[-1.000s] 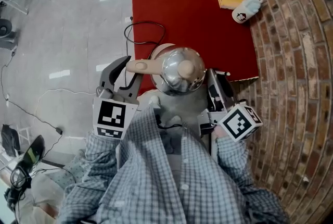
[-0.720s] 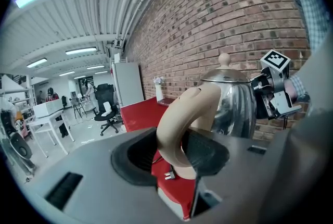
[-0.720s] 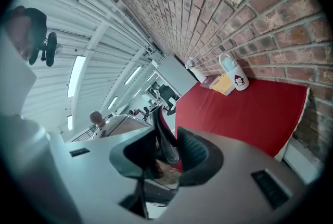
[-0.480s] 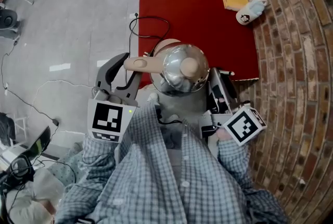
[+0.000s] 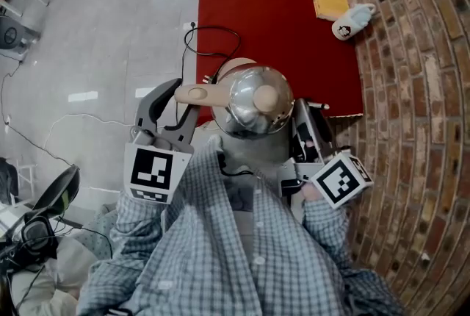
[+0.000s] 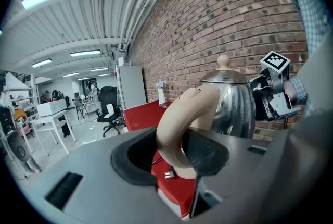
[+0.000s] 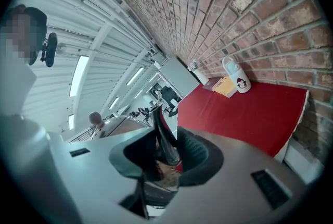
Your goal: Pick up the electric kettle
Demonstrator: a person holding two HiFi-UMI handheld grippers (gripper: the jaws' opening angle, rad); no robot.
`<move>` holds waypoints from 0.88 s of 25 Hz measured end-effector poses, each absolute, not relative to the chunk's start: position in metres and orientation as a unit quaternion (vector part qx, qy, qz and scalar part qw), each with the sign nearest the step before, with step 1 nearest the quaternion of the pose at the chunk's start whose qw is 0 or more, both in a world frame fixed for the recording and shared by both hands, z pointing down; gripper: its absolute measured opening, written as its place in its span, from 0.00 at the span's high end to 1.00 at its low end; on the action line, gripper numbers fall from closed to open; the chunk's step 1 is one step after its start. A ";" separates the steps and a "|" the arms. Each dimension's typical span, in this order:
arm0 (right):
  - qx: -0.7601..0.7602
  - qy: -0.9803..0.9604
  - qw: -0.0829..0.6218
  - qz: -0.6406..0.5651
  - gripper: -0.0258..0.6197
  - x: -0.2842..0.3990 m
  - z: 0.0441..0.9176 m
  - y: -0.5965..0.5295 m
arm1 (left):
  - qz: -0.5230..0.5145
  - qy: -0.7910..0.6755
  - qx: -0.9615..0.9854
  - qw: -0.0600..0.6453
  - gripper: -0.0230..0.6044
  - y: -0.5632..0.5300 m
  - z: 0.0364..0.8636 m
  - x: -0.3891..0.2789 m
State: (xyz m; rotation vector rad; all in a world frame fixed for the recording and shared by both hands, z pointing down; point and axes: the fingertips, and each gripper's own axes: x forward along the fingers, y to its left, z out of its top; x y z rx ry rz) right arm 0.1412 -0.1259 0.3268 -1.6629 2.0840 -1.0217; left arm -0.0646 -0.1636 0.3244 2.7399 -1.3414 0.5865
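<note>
Jaws of the left gripper (image 6: 179, 151) are part-way closed, with both dark pads pressed against the beige handle (image 6: 174, 124) of the electric kettle (image 6: 234, 106). The handle arches up out of the gap, and the shiny steel body sits just beyond it, to the gripper's right.

On the kettle's other side, the right gripper (image 7: 165, 158) is closed to about the same width on the dark, curved spout (image 7: 165, 142), which stands upright between its pads. The knobbed lid shows to that gripper's left. The kettle hangs between the two tools, over the near edge of the red table (image 7: 244, 108).

Below and beyond the left gripper's tips, a plug (image 6: 169, 173) lies on the red surface. A black cord (image 5: 213, 39) loops a little farther on.

Far ahead of the right gripper, a yellow book (image 7: 227, 86) and a white plush item (image 7: 237, 79) lie side by side, against the brick wall (image 7: 250, 9).
</note>
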 end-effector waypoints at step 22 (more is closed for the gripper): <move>-0.581 0.719 0.138 -0.355 0.77 0.140 0.326 -0.124 | 0.189 -0.429 0.883 0.018 0.72 -0.163 0.321 -0.066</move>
